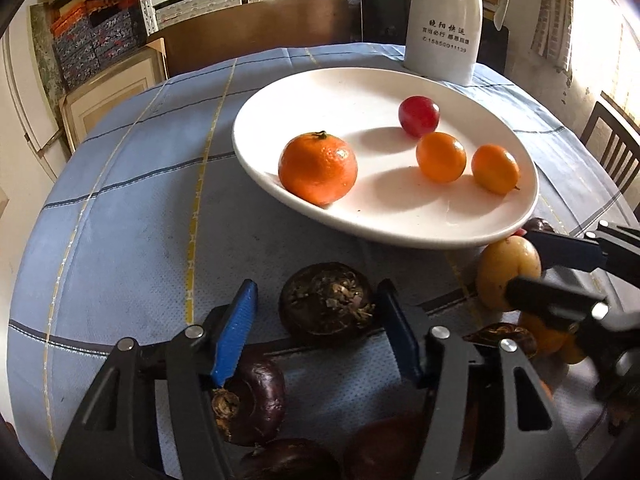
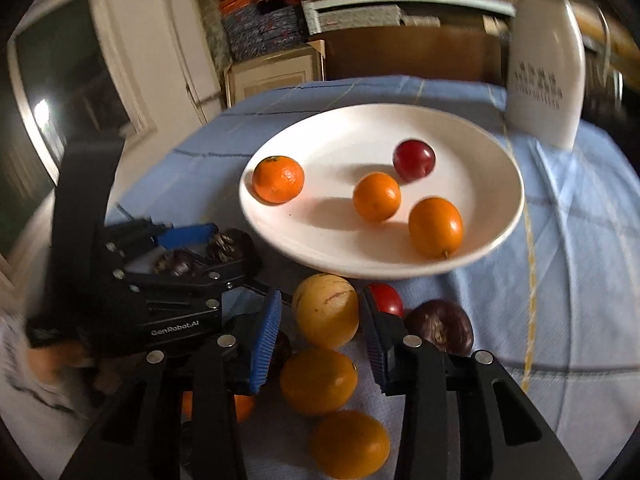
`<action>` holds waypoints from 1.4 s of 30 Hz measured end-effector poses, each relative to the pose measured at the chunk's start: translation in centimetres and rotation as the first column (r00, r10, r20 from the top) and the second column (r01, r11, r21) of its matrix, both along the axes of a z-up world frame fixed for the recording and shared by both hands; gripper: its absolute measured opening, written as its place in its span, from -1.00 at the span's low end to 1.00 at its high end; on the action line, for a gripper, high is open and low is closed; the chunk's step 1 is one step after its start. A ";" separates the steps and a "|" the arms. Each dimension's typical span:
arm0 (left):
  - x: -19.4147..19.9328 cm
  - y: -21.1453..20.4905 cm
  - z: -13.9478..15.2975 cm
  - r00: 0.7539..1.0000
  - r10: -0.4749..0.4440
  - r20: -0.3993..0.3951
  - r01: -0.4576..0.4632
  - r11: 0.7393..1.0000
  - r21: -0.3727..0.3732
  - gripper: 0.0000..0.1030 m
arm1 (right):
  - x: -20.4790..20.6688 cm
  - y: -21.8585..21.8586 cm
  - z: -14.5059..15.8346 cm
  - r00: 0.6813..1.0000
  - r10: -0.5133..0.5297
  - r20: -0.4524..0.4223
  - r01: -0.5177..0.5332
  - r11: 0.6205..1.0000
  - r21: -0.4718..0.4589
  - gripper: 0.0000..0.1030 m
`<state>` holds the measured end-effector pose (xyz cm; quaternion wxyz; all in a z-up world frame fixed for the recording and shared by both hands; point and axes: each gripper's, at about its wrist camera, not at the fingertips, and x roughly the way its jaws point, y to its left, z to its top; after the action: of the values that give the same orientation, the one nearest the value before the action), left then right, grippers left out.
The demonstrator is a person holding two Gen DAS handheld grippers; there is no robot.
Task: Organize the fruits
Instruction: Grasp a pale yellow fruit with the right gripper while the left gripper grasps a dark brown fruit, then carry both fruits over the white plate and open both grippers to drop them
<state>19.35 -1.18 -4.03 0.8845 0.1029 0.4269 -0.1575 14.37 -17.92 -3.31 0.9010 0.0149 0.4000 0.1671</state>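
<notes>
A white plate (image 1: pixel 400 236) holds a mandarin (image 1: pixel 318 168), two small oranges (image 1: pixel 441 157) and a red fruit (image 1: pixel 418 116). My left gripper (image 1: pixel 316 316) is open around a dark water chestnut (image 1: pixel 327 304) on the blue cloth. My right gripper (image 2: pixel 320 320) is open around a yellow striped fruit (image 2: pixel 326 310), its fingers on either side. It also shows in the left wrist view (image 1: pixel 507 270). The plate also shows in the right wrist view (image 2: pixel 380 268).
More dark chestnuts (image 1: pixel 250 402) lie near the left gripper. Two orange fruits (image 2: pixel 318 382), a red fruit (image 2: pixel 386 299) and a dark chestnut (image 2: pixel 440 325) lie by the right gripper. A white jug (image 1: pixel 446 20) stands behind the plate. A chair (image 1: pixel 612 152) is at right.
</notes>
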 end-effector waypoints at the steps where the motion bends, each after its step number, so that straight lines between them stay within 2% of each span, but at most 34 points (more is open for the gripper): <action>1: 0.0 0.0 0.0 1.000 -0.005 -0.003 0.004 1.000 -0.007 0.03 | -0.3 0.6 -0.1 1.000 0.009 0.024 -0.008 0.999 -0.050 -0.25; 2: 0.0 0.0 0.0 1.000 -0.012 -0.010 0.011 1.000 -0.022 -0.11 | -0.6 1.0 -0.2 0.999 0.017 0.042 -0.014 0.996 -0.086 -0.29; 8: -0.5 0.4 0.3 1.000 -0.011 -0.007 0.011 0.999 -0.043 -0.12 | -1.4 -0.1 0.1 0.999 0.018 0.050 -0.016 0.999 -0.048 -0.31; 12: -1.2 1.4 1.2 1.000 0.001 0.019 0.001 0.994 -0.106 -0.12 | -2.3 -0.8 0.7 0.998 0.018 0.066 -0.018 1.000 0.005 -0.32; 17: -3.0 2.0 2.7 0.997 0.011 0.081 0.002 0.988 -0.157 -0.12 | -3.8 -2.9 2.2 0.993 -0.014 0.117 0.001 0.994 0.113 -0.32; 23: -3.1 1.4 4.2 0.994 0.008 0.109 0.011 0.985 -0.175 -0.12 | -4.8 -6.7 3.4 0.988 -0.103 0.117 0.070 0.963 0.259 -0.32; 26: -1.9 0.3 5.2 0.993 0.009 0.117 0.010 0.987 -0.159 -0.12 | -3.0 -7.9 4.3 0.990 -0.115 0.079 0.085 0.945 0.315 -0.32; 31: 1.4 -2.9 6.4 0.994 -0.015 0.113 0.031 0.989 -0.144 -0.12 | 1.5 -9.0 6.1 0.987 -0.148 0.063 0.121 0.941 0.316 -0.32; 37: 4.8 -5.3 5.3 0.998 -0.020 0.067 0.030 0.989 -0.143 -0.11 | 6.9 -9.9 3.4 0.977 -0.214 -0.022 0.210 0.930 0.300 -0.32; 38: 5.1 -5.4 5.1 0.998 -0.020 0.064 0.029 0.990 -0.136 -0.06 | 7.4 -10.1 2.9 0.975 -0.217 -0.036 0.218 0.925 0.310 -0.27; 39: 5.2 -5.4 4.9 0.997 -0.013 0.070 0.022 0.991 -0.132 0.14 | 7.9 -10.4 2.4 0.975 -0.215 -0.051 0.220 0.917 0.332 -0.22; 40: 5.2 -5.3 4.8 0.998 -0.013 0.069 0.022 0.990 -0.140 0.21 | 8.2 -10.9 1.9 0.974 -0.216 -0.066 0.225 0.902 0.367 -0.05; 42: 5.1 -5.0 4.8 0.997 -0.027 0.067 0.038 0.987 -0.157 0.22 | 8.2 -11.4 1.8 0.972 -0.224 -0.070 0.233 0.895 0.381 0.03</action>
<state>24.41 -6.15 0.77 0.9006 0.0442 0.3825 -0.2019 22.54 -29.32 -1.54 0.8888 0.2413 0.3654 0.1356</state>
